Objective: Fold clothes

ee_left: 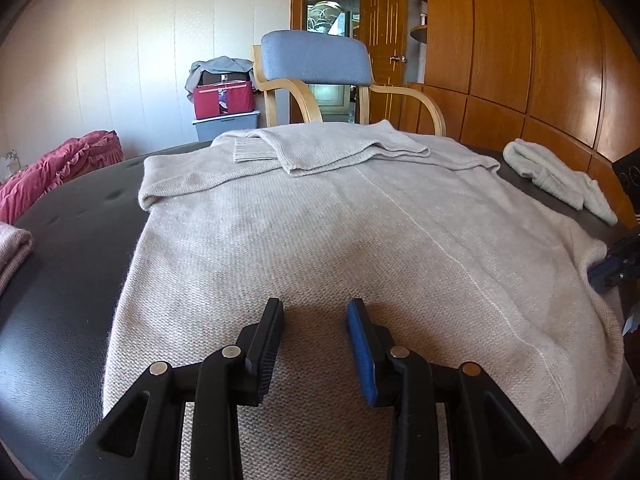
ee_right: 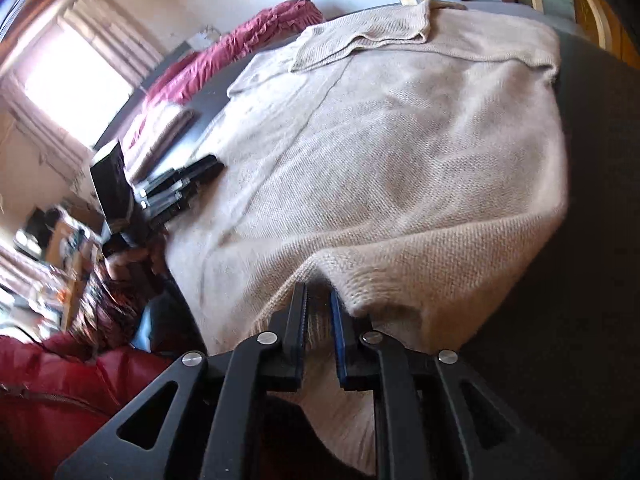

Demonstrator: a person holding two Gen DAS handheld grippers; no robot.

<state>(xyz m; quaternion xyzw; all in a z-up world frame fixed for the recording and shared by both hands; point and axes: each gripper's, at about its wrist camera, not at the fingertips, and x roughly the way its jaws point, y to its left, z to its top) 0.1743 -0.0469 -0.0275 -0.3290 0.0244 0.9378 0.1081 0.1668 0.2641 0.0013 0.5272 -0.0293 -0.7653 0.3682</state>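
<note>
beige sweater [ee_left: 320, 240] lies spread over the dark table [ee_left: 68, 300], filling the centre of both views, one sleeve [ee_left: 332, 148] already folded across its top. step in hand, by judgement: the bottom-hem fold. left gripper [ee_left: 316, 336] hovers low over the near hem at lower centre, fingers moderately apart, nothing between them. right gripper [ee_right: 318, 312] at lower centre of its view has fingers narrowly parted astride the sweater's corner edge; fabric sits in the gap, pads not visibly pressing. next move calls for both to close on the hem and carry it toward the sleeve. room: bare table at left; folded pale garment [ee_left: 560, 176] at upper right and chair [ee_left: 316, 64] beyond the far edge stand clear.
</note>
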